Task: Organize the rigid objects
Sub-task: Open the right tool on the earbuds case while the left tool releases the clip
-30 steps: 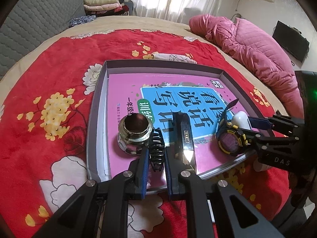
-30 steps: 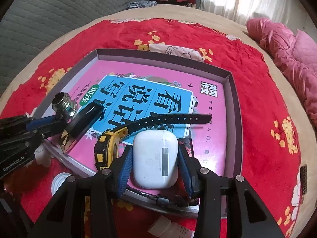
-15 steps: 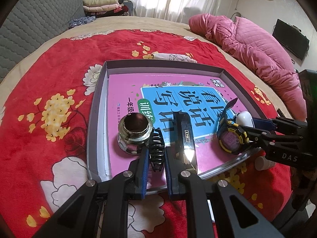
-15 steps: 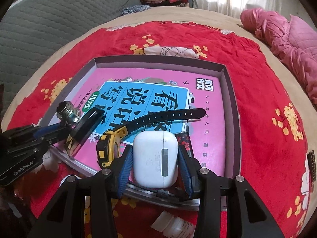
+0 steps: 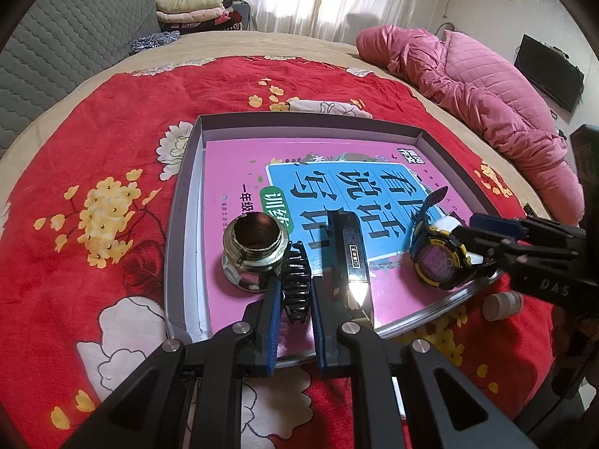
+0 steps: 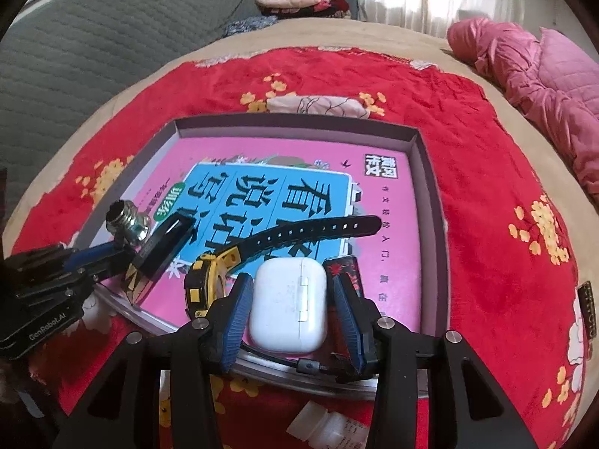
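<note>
A: Where did the shallow grey cardboard tray [image 5: 187,202] lie?

B: On the red flowered blanket [image 5: 93,157] over the bed, with a pink and blue book [image 5: 262,172] flat inside it.

A: And the left tool [image 5: 295,295]?

B: Clenched on a black toothed hair clip [image 5: 296,280] at the tray's near edge. Just left of the clip stood a shiny threaded metal fitting [image 5: 254,250]; just right lay a black folding knife [image 5: 350,250].

A: The right tool [image 6: 288,307]?

B: Its blue pads bracketed a white earbud case [image 6: 286,305], which sat over the tray's near rim. The left pad touched the case; whether the right pad pressed I could not tell.

A: Anything beside the case?

B: A yellow and black digital watch [image 6: 204,284] on its left, a small red and black box [image 6: 346,267] on its right. A white plastic bottle [image 6: 322,426] lay outside the tray on the blanket.
</note>
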Motion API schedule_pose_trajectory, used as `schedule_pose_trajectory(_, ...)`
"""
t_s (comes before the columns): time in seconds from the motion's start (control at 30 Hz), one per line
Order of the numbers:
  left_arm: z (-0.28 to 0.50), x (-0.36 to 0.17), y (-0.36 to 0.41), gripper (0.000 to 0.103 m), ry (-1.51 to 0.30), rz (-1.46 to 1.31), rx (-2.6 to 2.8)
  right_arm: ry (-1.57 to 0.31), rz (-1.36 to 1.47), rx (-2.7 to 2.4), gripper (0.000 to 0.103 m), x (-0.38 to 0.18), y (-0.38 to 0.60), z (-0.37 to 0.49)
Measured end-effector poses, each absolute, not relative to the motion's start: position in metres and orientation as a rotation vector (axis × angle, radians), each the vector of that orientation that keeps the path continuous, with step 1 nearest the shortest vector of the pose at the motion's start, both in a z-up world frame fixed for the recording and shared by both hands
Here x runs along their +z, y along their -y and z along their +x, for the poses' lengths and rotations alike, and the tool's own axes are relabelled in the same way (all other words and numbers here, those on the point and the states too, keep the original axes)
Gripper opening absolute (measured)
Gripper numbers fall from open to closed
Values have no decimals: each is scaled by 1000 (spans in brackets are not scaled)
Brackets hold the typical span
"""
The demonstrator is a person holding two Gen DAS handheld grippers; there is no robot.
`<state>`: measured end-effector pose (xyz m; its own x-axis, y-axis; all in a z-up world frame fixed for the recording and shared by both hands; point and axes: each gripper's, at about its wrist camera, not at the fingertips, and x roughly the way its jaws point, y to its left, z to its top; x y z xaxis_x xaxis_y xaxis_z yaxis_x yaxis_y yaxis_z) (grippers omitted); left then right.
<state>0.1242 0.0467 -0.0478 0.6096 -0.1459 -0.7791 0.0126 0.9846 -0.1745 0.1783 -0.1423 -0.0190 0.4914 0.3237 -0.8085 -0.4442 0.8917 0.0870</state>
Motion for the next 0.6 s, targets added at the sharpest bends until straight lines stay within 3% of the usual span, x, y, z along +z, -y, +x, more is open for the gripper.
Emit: schedule_pose_trajectory(0.6, 124, -48, -47, 16, -909, -154, -92, -889, -76, 453, 48, 0, 162, 152)
